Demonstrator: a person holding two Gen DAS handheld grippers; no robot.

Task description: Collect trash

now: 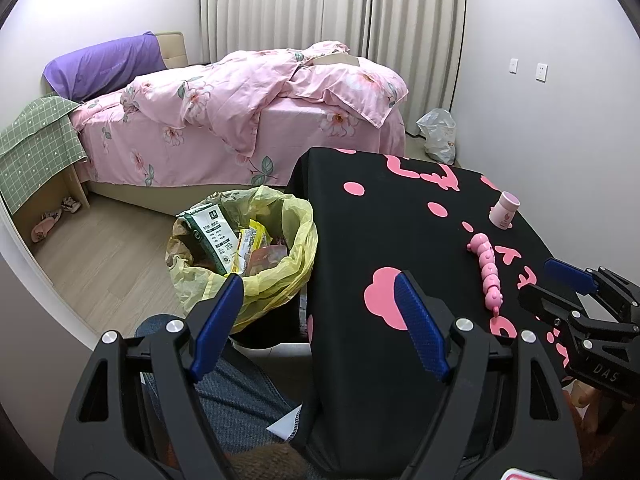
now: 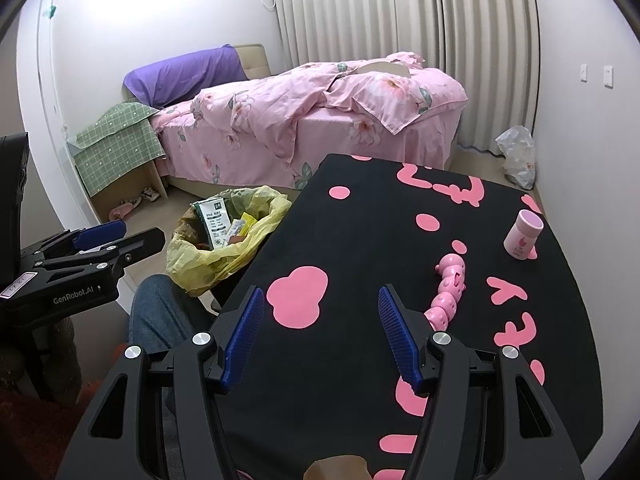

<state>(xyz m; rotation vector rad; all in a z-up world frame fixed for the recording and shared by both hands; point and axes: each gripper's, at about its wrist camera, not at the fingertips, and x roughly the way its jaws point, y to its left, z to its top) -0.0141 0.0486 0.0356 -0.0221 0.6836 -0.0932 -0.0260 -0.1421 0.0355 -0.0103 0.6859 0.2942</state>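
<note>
A bin lined with a yellow bag (image 1: 280, 276) (image 2: 208, 260) stands on the floor left of the table. It holds a green and white carton (image 1: 214, 236) (image 2: 214, 220) and yellow wrappers (image 1: 250, 246). My left gripper (image 1: 320, 304) is open and empty, held above the table's left edge beside the bin; it also shows in the right wrist view (image 2: 132, 232). My right gripper (image 2: 320, 312) is open and empty above the black cloth with pink shapes (image 2: 360, 240); it shows at the right in the left wrist view (image 1: 560, 280).
A pink segmented toy (image 1: 488, 272) (image 2: 448, 296) and a small pink cup (image 1: 505, 210) (image 2: 522, 234) sit on the table. A bed with pink bedding (image 1: 240, 120) stands behind. A clear plastic bag (image 1: 438, 134) lies on the floor by the curtain. My knee in jeans (image 2: 160, 312) is near the bin.
</note>
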